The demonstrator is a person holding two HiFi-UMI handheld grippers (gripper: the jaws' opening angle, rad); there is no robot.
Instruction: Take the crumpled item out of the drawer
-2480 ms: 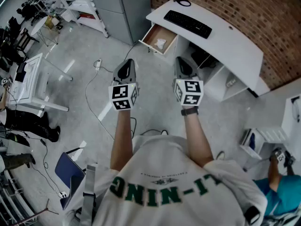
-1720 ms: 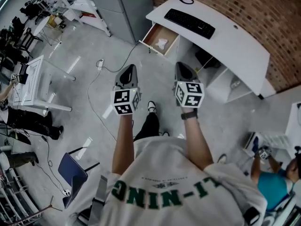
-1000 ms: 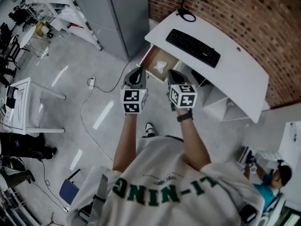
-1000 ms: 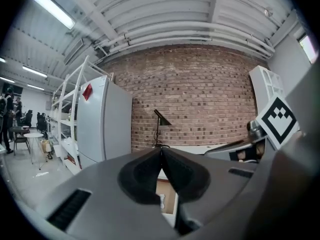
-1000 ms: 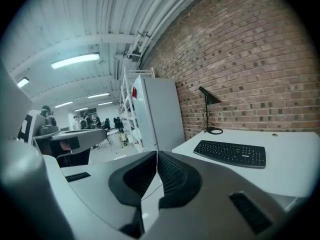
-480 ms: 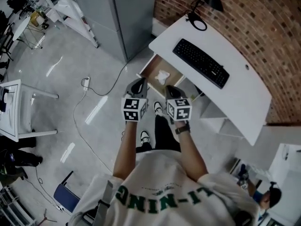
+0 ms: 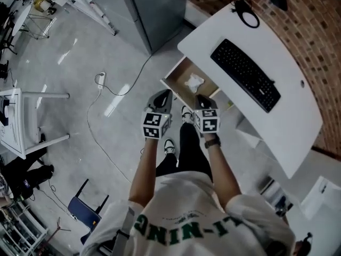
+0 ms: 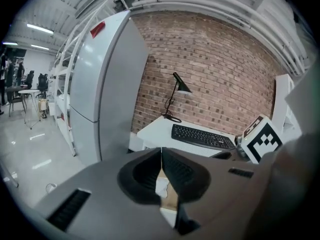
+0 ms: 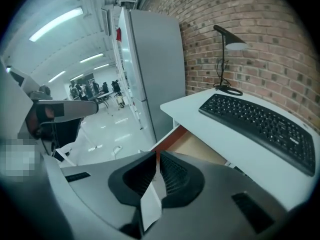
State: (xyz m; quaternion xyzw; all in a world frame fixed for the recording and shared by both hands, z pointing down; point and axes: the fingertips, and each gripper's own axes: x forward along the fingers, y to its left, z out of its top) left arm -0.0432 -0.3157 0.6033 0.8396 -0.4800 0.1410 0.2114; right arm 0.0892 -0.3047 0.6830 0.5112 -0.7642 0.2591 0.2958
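Just ahead: crumpled item (image 7: 194, 82) in drawer (image 7: 180, 74).

The crumpled item (image 7: 194, 82) lies in the open drawer (image 7: 178, 79) under the desk (image 7: 298, 127), with the keyboard (image 7: 245, 74) on the desk behind. My left gripper (image 7: 163, 93) and right gripper (image 7: 200, 98) sit side by side before the drawer.

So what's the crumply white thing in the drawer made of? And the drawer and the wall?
The crumpled item looks like paper or tissue: white, matte, bunched into folds, though too small to be sure. The drawer seems wood-look board, tan and dull inside. The wall is rough red-brown brick with pale mortar lines.
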